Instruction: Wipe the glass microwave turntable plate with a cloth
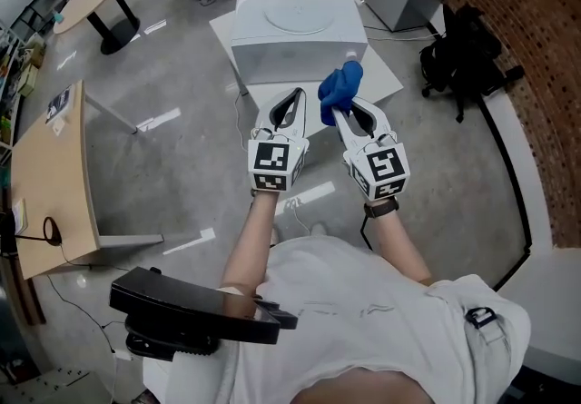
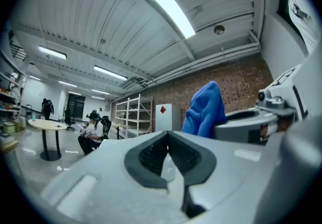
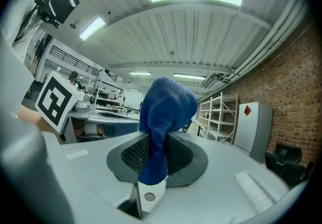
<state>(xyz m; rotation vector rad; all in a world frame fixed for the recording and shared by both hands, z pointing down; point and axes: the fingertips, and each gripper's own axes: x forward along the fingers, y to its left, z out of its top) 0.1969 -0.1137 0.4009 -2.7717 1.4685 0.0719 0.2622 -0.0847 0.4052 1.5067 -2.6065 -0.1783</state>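
The right hand-held gripper [image 3: 153, 155] is clamping a blue cloth [image 3: 165, 109] between its pads; most of the cloth is bunching up above the jaws, with a short tail hanging below. The left hand-held gripper [image 2: 168, 140] is closed with nothing between its jaws. I am holding both raised, side by side, pointing out into the room, well apart from the work. The glass turntable plate [image 1: 304, 16] is lying, as far as I can judge, flat and bare on top of the white microwave [image 1: 295, 53] ahead of me. Wiping not yet begun. Plan: I am aiming to bring the bunched part of the cloth, not the jaw tips, down onto the plate's near rim, then sweep in overlapping arcs. Risk: the plate is probably sitting loose on a smooth top and may slide, so the left hand-held gripper should be steadying its rim opposite each stroke.
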